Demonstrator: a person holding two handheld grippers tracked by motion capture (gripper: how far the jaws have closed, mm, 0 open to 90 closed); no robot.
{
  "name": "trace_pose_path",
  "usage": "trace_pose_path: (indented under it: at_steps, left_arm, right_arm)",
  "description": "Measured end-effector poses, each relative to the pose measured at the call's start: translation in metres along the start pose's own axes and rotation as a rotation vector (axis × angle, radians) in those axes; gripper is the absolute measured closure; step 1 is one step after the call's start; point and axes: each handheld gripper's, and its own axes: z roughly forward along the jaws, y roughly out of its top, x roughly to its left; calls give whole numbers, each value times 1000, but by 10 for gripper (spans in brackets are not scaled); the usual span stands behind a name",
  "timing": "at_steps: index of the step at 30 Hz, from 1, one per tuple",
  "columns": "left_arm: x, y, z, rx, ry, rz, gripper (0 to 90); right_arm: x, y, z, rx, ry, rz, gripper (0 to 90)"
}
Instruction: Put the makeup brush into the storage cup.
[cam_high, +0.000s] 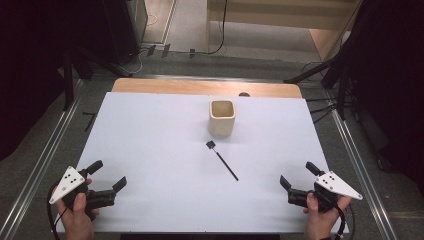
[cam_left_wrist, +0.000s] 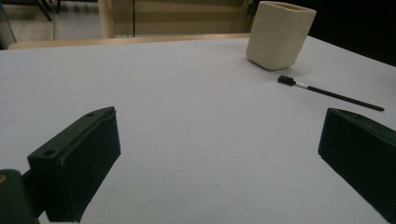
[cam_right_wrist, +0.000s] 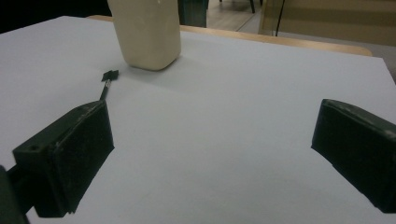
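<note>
While I hold both tools low at the near edge of the table (cam_high: 150, 210), the left gripper (cam_high: 111, 176) sits in the lower left of the high view, gripped by my left hand (cam_high: 77, 212). Its jaws stand wide apart with nothing between them, and its own view shows only bare white surface in the gap.

Moving rightward to the centre of the high view, the cream cup (cam_high: 222, 118) stands upright, its mouth open to the camera. Just below it lies the black brush (cam_high: 222, 160), flat on the table, head end (cam_high: 210, 144) near the cup's base but apart from it, handle running down and to the right. In the left gripper view the cup (cam_left_wrist: 279, 35) appears at upper right with the brush (cam_left_wrist: 329, 93) beneath it (both well clear of the jaws).

At the lower right of the high view, the right gripper (cam_high: 296, 176) rests in my right hand (cam_high: 320, 215). Its jaws are likewise fully spread and hold nothing. In its own view the cup (cam_right_wrist: 147, 32) stands at upper left, and the brush head (cam_right_wrist: 110, 74) shows just above the left jaw.
</note>
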Motion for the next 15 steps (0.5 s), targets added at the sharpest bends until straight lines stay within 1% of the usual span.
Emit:
trace_pose_path:
  at_steps: [2, 5, 8, 9, 12, 15]
  left_arm:
    - [0, 0, 0, 1, 0, -1, 0]
    - [-1, -1, 0, 2, 0, -2, 0]
    - [-2, -1, 0, 1, -5, -1, 0]
    - [-4, -1, 1, 3, -12, 6, 0]
    - [-6, -1, 1, 7, -13, 17, 0]
    - [-5, -1, 2, 3, -17, 10, 0]
  right_arm:
    - [1, 0, 1, 1, 2, 6, 0]
    - [4, 2, 2, 6, -4, -7, 0]
    - [7, 4, 3, 7, 3, -3, 0]
    - [8, 6, 3, 11, 3, -6, 0]
    - [10, 9, 5, 14, 5, -7, 0]
    - [12, 13, 8, 20, 13, -14, 0]
